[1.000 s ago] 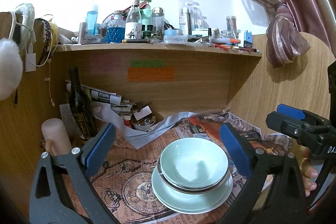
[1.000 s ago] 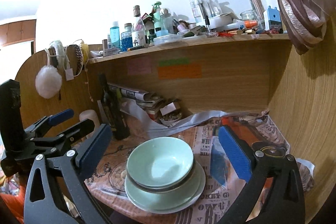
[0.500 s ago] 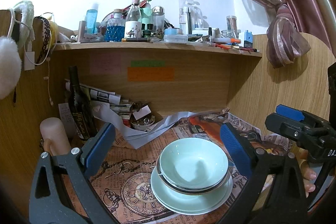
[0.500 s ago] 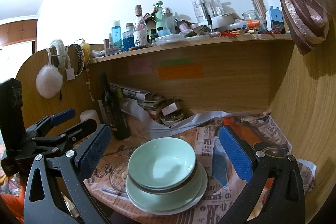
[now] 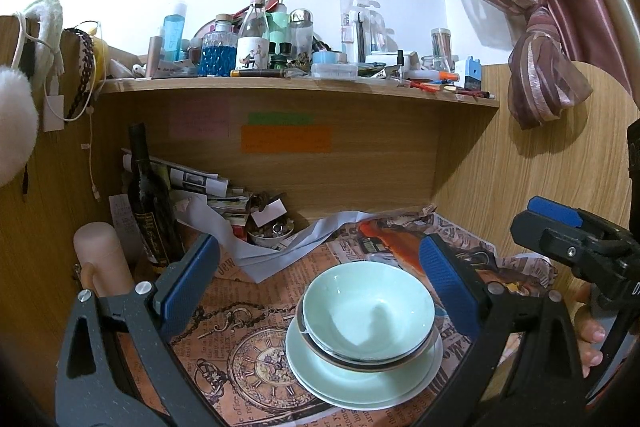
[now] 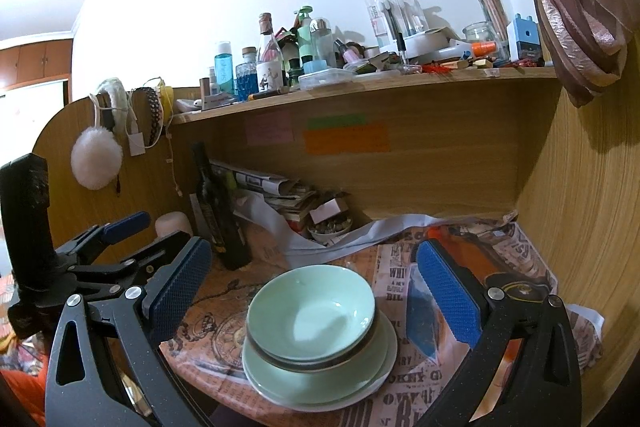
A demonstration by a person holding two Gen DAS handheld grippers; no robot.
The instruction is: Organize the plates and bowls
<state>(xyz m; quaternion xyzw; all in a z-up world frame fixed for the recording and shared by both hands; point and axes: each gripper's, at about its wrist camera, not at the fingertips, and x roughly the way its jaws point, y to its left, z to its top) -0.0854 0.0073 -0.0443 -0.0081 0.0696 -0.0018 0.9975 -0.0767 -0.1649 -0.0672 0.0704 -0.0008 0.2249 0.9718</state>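
A pale green ceramic bowl (image 5: 368,311) sits nested on a stack of pale green plates (image 5: 362,375) at the lower centre of both views, on a table covered with vintage-print newspaper (image 5: 240,339). The left gripper (image 5: 320,291) is released, its 2 blue-padded fingers (image 5: 188,283) spread wide, holding nothing. The right gripper (image 6: 312,291) is likewise released and spread, clear of the bowl (image 6: 312,311). A dark glass wine bottle (image 5: 150,203) stands at the left, below a cluttered wooden shelf (image 5: 296,89).
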